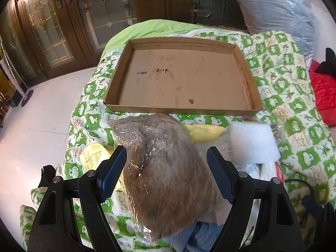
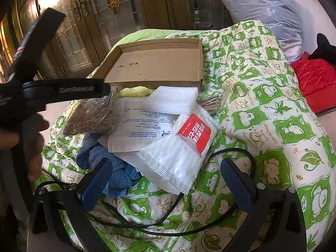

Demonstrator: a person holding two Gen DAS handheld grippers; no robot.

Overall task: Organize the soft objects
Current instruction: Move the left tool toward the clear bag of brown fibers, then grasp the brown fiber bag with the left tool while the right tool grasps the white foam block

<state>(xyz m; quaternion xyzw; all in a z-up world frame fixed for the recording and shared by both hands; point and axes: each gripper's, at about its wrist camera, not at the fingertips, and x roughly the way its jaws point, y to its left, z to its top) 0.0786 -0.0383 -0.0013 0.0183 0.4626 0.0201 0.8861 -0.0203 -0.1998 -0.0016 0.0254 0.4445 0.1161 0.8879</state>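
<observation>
- The left gripper (image 1: 167, 174) is spread wide, straddling the brown plastic-wrapped bundle (image 1: 166, 168), not visibly pinching it.
- The bundle's long axis points toward the cardboard tray (image 1: 247, 77), directly ahead.
- The right gripper (image 2: 166, 180) is spread and empty, nearer the white sachet (image 2: 178, 157).

Handwriting in dark ink stands on the inner floor of the shallow cardboard tray (image 1: 182, 77): "2.14" is clear, a second note just to its left looks like "1.22" followed by an unclear character, and a fainter scribble above both cannot be made out. The white plastic packet (image 2: 178, 153) carries a red label with white Chinese characters, upside down in the right wrist view and too distorted to read. The flat white pouch (image 2: 138, 130) under it bears lines of small blue Chinese print and a blue logo, also illegible. The green-and-white quilt (image 2: 262, 109) has small printed English phrases, too tiny to read with certainty.
</observation>
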